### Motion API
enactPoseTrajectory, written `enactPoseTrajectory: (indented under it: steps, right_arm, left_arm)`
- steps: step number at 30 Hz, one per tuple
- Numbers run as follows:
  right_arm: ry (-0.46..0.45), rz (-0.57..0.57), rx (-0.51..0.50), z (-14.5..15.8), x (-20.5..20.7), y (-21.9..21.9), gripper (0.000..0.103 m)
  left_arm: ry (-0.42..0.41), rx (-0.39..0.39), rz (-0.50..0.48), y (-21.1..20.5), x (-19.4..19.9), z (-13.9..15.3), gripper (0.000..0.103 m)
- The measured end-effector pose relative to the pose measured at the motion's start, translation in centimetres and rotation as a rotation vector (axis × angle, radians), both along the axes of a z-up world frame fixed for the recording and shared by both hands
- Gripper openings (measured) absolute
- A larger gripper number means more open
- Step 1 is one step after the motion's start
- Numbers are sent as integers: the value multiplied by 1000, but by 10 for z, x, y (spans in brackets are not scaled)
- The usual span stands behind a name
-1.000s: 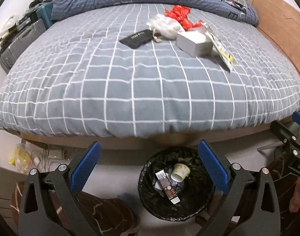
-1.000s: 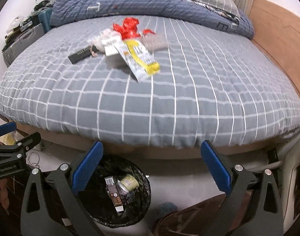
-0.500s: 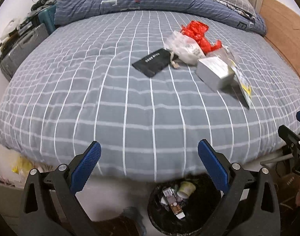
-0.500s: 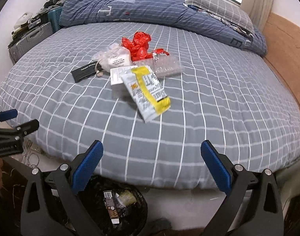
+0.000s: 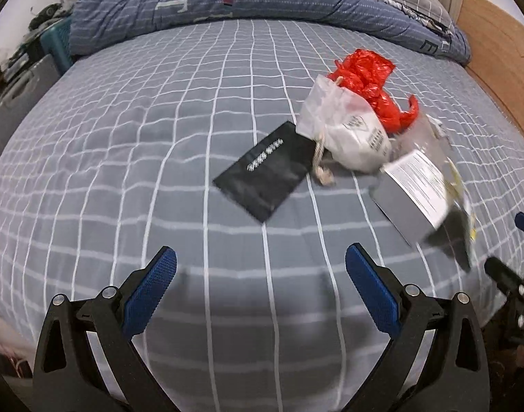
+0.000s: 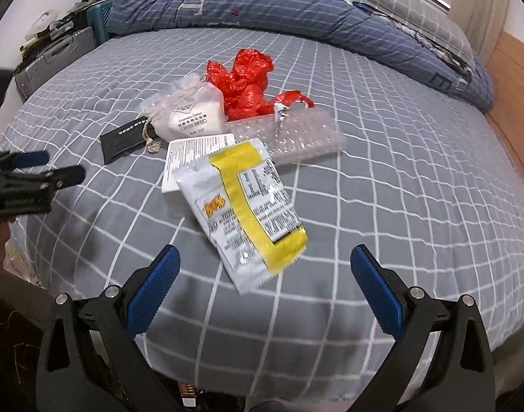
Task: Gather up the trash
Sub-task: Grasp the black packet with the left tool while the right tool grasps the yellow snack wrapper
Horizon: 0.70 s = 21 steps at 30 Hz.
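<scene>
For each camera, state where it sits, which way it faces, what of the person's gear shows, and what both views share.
Left wrist: sits on the left gripper, facing across the bed at the black card; its own open blue-padded fingers show, and the right gripper's tip at the right edge.
Right wrist: sits on the right gripper, facing the yellow-and-white wrapper; its own open fingers show, and the left gripper at the left edge.
Shared: black card, white pouch, red plastic bag, white box, blue duvet.
</scene>
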State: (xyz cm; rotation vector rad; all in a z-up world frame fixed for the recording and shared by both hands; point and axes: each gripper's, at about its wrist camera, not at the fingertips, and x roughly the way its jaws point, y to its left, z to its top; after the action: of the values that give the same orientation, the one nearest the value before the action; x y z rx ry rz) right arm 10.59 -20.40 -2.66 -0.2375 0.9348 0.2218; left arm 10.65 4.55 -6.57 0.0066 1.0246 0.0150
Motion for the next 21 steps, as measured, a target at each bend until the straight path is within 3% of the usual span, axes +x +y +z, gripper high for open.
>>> enactPoseTrajectory:
  steps: [11, 21]
  right_arm:
    - [-29, -4, -48, -23, 18, 19, 84]
    - [-24, -15, 4, -27, 26, 9, 62]
  left_arm:
    - [43, -17, -44, 1, 69, -29, 92]
    - [46, 52, -100, -4, 93, -47, 80]
